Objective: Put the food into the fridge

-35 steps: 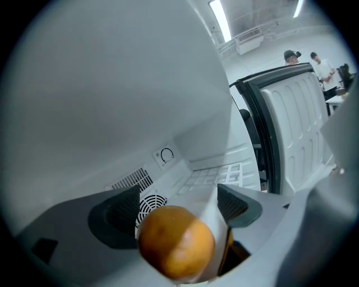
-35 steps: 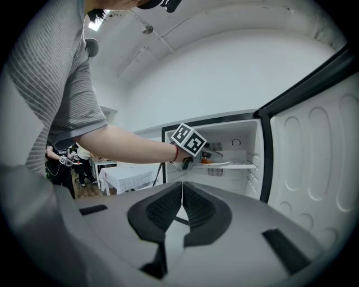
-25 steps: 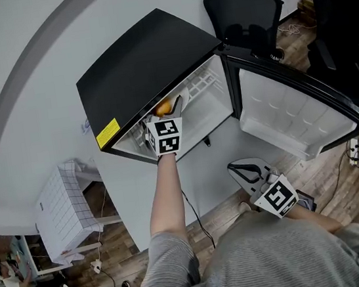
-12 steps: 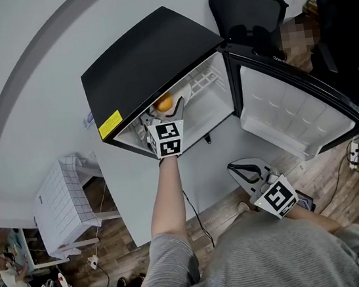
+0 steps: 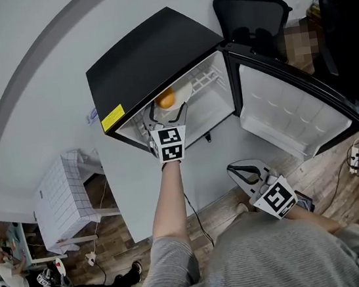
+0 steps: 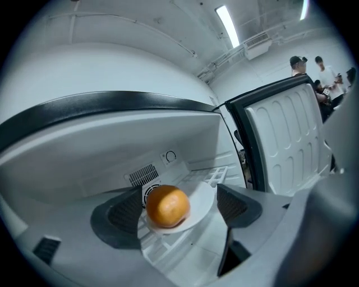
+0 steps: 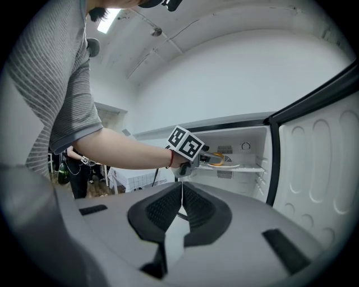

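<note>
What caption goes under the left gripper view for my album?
Open left tongs frame an orange on a white plate, resting on the fridge shelf.

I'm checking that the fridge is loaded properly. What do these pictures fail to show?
- Fridge back wall: head view, hidden under its black top.
- Plate middle: left gripper view, covered by the orange.
- Plate's contents: right gripper view, too small.

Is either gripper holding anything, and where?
Nothing, it seems: left gripper open either side of the plate with the orange on the fridge shelf; right gripper shut, empty.
</note>
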Motion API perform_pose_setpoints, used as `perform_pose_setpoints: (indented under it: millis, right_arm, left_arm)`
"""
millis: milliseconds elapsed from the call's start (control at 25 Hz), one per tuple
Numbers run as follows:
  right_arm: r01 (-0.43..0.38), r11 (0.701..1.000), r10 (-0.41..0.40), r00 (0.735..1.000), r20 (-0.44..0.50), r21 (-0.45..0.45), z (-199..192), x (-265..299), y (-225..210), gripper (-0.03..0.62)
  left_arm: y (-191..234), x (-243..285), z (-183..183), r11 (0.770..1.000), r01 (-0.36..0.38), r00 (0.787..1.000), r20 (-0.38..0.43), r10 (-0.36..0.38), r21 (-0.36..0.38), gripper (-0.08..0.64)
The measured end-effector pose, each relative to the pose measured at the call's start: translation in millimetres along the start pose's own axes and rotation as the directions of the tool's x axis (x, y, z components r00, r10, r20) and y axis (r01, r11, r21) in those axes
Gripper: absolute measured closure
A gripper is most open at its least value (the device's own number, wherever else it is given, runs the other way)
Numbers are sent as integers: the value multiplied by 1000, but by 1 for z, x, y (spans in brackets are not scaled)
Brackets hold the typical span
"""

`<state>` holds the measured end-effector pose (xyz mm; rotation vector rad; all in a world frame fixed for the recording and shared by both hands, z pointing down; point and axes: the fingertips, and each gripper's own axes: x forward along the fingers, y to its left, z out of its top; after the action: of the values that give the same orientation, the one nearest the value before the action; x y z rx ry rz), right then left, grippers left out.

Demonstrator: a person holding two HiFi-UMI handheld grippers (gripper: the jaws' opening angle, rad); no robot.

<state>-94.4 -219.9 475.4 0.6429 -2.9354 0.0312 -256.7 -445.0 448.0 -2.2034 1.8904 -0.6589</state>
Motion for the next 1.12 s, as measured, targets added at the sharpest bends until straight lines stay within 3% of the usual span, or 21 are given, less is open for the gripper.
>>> perform_pose_setpoints:
  millis: [520, 720, 920, 1120]
  right_arm:
    - [-36, 999, 35, 999, -11, -32, 6, -12, 10, 578]
    - [-46, 998, 46, 999, -12, -38, 7, -14, 13, 578]
    - [-48, 998, 48, 999, -9, -39, 7, -16, 14, 578]
    - [-44, 999, 44, 999, 9, -26, 4, -18, 14, 578]
  left_arm:
    - [-12, -27, 2, 1000, -14, 1000, -6, 14, -12, 151]
    - [-8, -36, -1, 999, -38, 999, -14, 38, -10, 310]
    - [-6, -41, -7, 998, -59, 998, -36, 58, -20, 518]
    - [-11, -45, -7, 999, -39, 999, -38, 38, -38, 549]
